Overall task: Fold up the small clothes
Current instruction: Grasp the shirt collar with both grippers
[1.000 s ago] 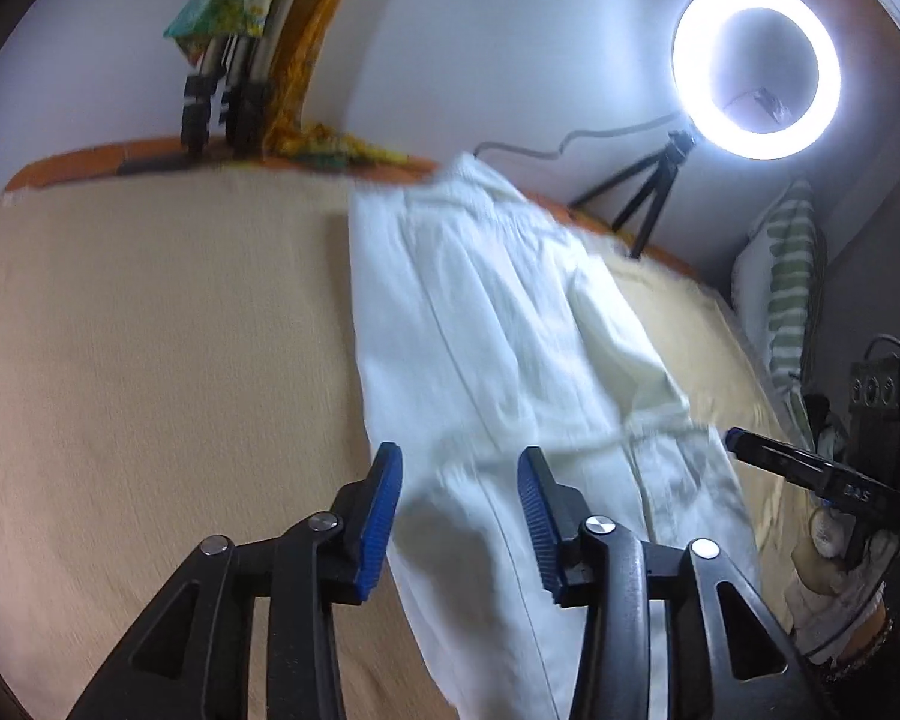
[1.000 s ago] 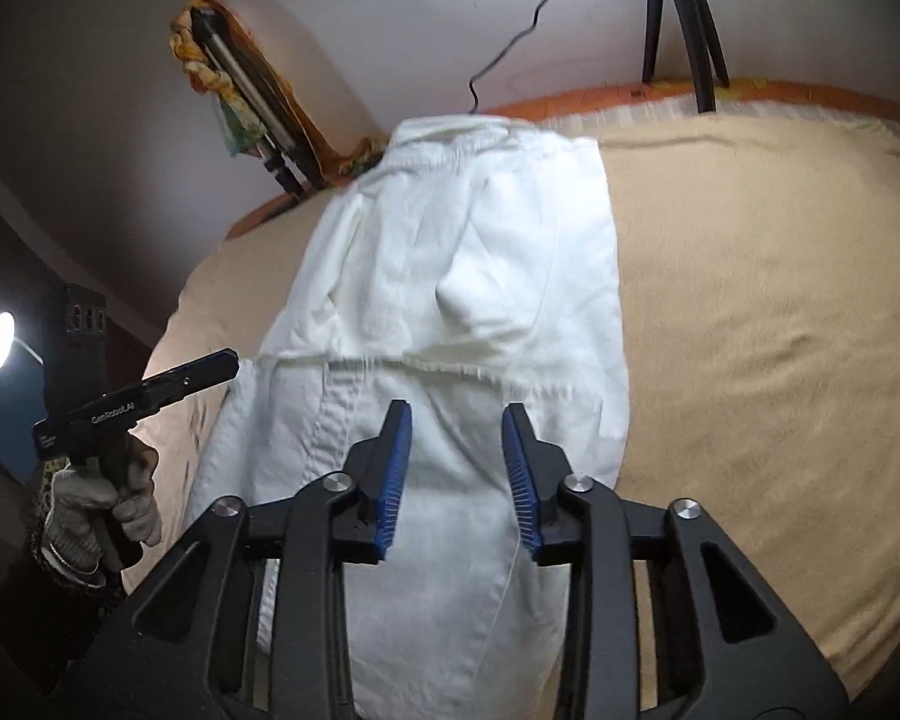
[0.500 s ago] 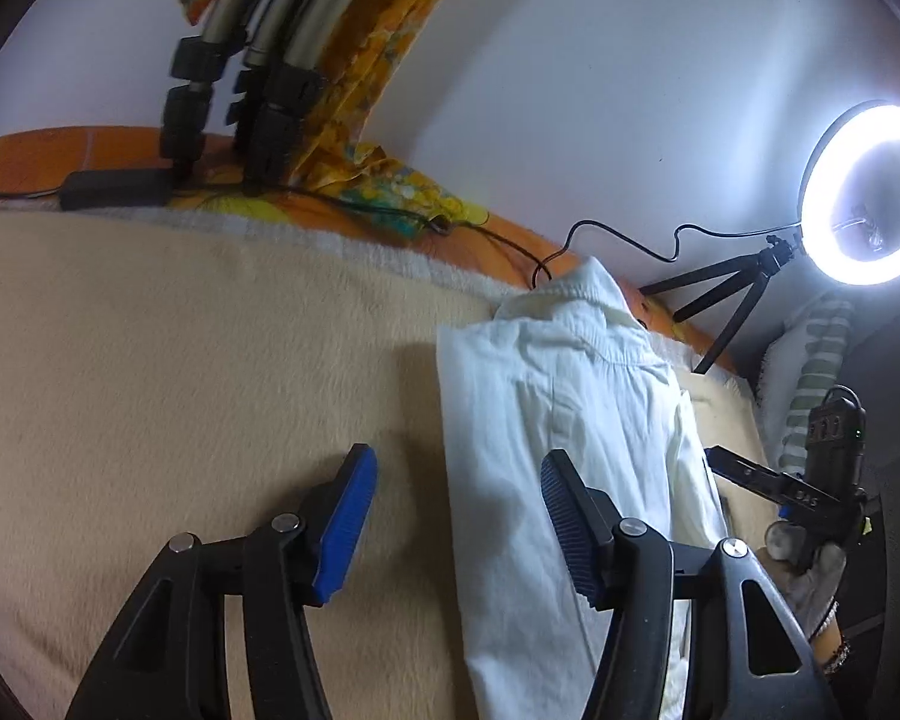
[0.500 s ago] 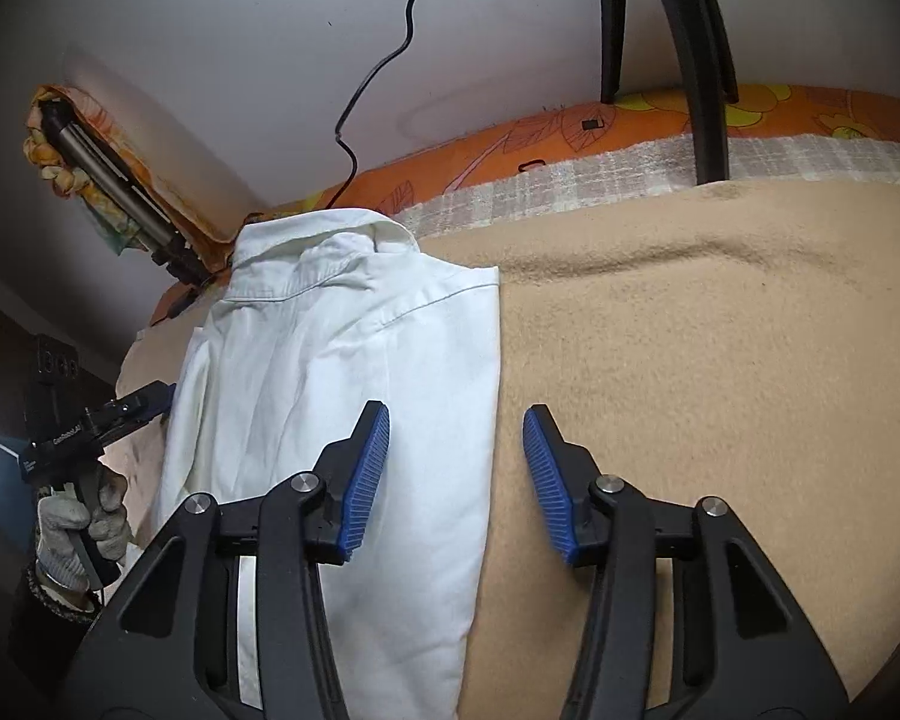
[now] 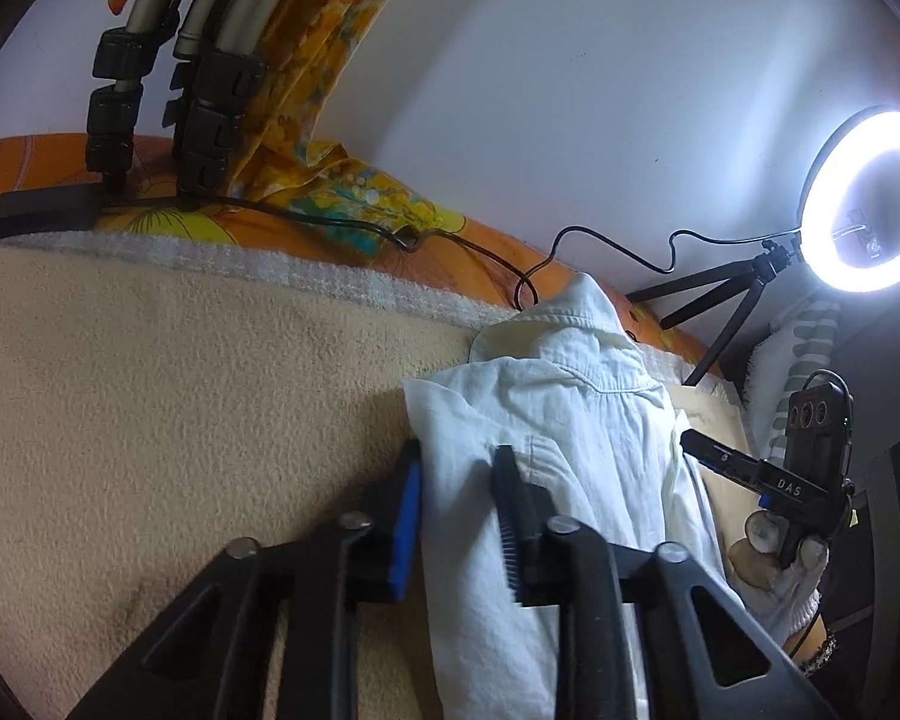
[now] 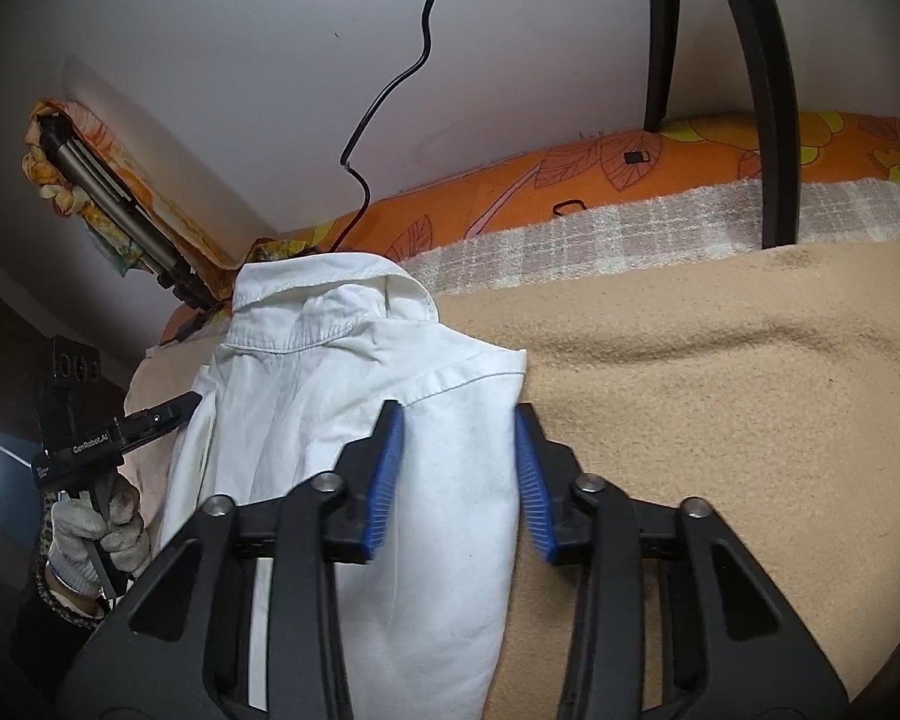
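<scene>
A white collared shirt [image 5: 570, 420] lies lengthwise on the beige blanket [image 5: 180, 420], its collar toward the wall. My left gripper [image 5: 459, 510] is at the shirt's left shoulder edge. Its jaws are closing, and a ridge of fabric is bunched between the blue pads. In the right wrist view, the shirt [image 6: 330, 390] has its right shoulder edge between the pads of my right gripper [image 6: 459, 480]. Those jaws are also closing, with a wide gap still between them. Each view shows the other gripper in a gloved hand at the shirt's far side.
A lit ring light [image 5: 864, 198] on a small tripod stands at the back right, its cable trailing along the orange floral sheet [image 5: 510, 252]. Folded tripod legs [image 5: 150, 90] lean on the wall at back left. A striped pillow [image 5: 804, 360] lies at the right.
Both grippers moved forward along the shirt, from its lower half up to the shoulders near the collar. Their jaws widened on the way and have now narrowed around the shirt's side edges.
</scene>
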A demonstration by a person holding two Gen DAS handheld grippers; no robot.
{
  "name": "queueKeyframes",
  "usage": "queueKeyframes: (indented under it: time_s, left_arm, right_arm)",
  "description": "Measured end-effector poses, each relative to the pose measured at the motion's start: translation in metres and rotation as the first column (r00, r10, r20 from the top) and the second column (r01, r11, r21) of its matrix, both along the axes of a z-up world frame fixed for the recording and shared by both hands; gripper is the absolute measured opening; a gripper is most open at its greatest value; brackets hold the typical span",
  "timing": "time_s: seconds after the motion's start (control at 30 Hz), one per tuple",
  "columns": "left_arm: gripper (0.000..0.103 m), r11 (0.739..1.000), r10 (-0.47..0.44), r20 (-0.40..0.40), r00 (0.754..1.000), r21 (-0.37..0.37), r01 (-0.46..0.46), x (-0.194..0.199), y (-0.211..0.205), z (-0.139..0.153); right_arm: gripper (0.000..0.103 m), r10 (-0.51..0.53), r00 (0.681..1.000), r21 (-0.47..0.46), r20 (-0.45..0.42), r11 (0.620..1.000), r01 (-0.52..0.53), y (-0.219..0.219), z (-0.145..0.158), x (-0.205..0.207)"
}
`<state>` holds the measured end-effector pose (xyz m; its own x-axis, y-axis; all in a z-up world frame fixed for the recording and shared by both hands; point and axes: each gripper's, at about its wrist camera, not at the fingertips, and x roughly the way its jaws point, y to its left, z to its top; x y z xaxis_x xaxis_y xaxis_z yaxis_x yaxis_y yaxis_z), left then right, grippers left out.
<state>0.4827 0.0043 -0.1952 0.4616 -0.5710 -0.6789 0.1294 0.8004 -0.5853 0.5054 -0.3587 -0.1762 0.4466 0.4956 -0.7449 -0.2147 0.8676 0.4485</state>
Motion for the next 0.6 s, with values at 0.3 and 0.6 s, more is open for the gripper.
queueKeyframes:
  time_s: [0.3, 0.6]
  left_arm:
    - [0.000, 0.993, -0.008, 0.120, 0.993, 0.122, -0.007, -0.014, -0.015, 0.022]
    - [0.000, 0.988, -0.035, 0.247, 0.968, 0.156, -0.004, -0.046, -0.018, 0.078]
  right_arm:
    - [0.003, -0.032, 0.996, -0.032, 0.078, 0.999, 0.034, -0.001, 0.017, -0.010]
    - [0.003, -0.035, 0.984, -0.021, 0.173, 0.999, 0.039, -0.008, 0.069, -0.034]
